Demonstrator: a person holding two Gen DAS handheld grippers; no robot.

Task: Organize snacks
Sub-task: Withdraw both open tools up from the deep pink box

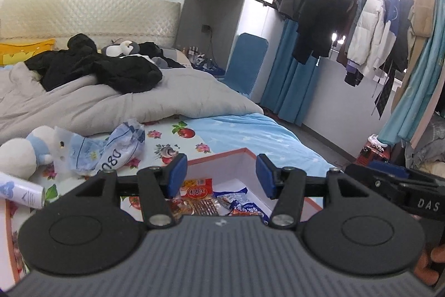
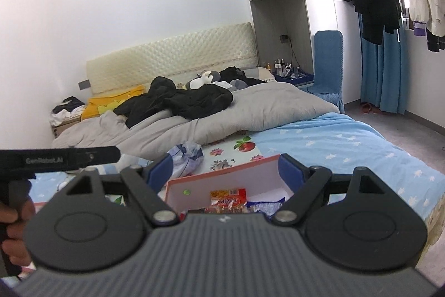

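Observation:
A white box with a pink rim lies on the bed, holding several snack packets: a red one and a blue-and-white one. My left gripper hangs above the box, open, with nothing between its blue pads. My right gripper is also open and empty, above the same box. Each gripper's black body shows at the edge of the other's view. A crumpled clear plastic bag lies left of the box.
The bed carries a grey duvet, black clothes, plush toys and a white spray can. A floral cloth lies under the box. Hanging coats and a blue chair stand to the right.

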